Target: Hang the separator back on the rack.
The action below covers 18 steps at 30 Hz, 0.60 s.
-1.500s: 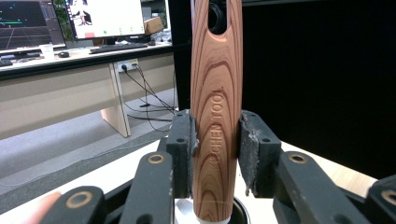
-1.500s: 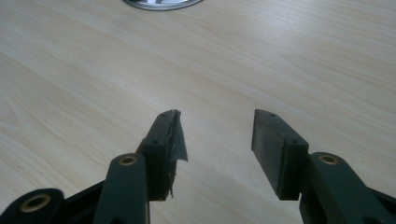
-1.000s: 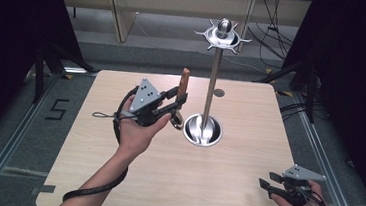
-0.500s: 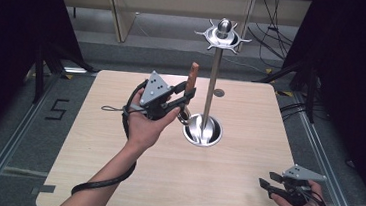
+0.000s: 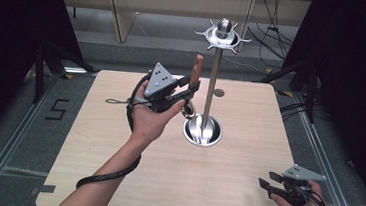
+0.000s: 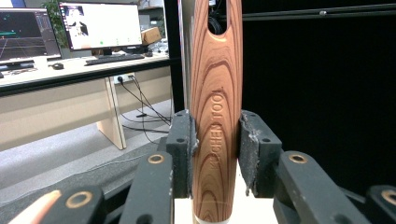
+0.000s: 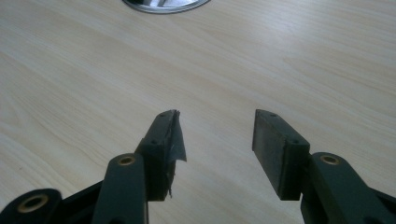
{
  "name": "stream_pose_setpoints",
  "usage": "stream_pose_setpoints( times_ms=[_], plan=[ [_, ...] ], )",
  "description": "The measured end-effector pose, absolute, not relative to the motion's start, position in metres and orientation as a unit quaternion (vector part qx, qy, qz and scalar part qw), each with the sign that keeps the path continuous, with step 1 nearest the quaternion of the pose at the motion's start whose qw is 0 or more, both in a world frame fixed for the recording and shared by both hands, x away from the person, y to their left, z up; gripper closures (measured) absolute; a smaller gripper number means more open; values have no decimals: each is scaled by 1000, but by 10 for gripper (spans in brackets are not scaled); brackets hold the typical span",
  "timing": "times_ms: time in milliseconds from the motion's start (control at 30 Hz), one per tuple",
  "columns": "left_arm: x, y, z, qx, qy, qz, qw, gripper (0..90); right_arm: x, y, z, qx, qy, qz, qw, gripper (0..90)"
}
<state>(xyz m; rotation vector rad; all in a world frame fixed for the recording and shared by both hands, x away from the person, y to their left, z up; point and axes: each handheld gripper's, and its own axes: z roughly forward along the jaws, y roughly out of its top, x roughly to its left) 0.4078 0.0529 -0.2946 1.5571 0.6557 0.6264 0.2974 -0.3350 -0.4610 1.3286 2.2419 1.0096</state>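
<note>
left gripper: jaws clamping the wooden handle of a kitchen tool, keeping it upright just left of the metal stand | right gripper: jaws standing apart, holding nothing, hovering low over the table, well apart from the stand, toward the near right corner

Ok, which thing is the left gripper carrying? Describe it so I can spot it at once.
Start at the tall steel stand rising from its round base mid-table. Just left of its pole, the left gripper holds a wooden utensil handle upright. It is the one reddish, wood-grained piece there, lettered, with a slot near the top.
</note>
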Motion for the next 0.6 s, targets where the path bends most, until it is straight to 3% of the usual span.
stream_pose_setpoints(
  times_ms=[600],
  plan=[
    [412,45,-284,671,287,276,626,672,299,-337,-462,460,794,356,176,512]
  ],
)
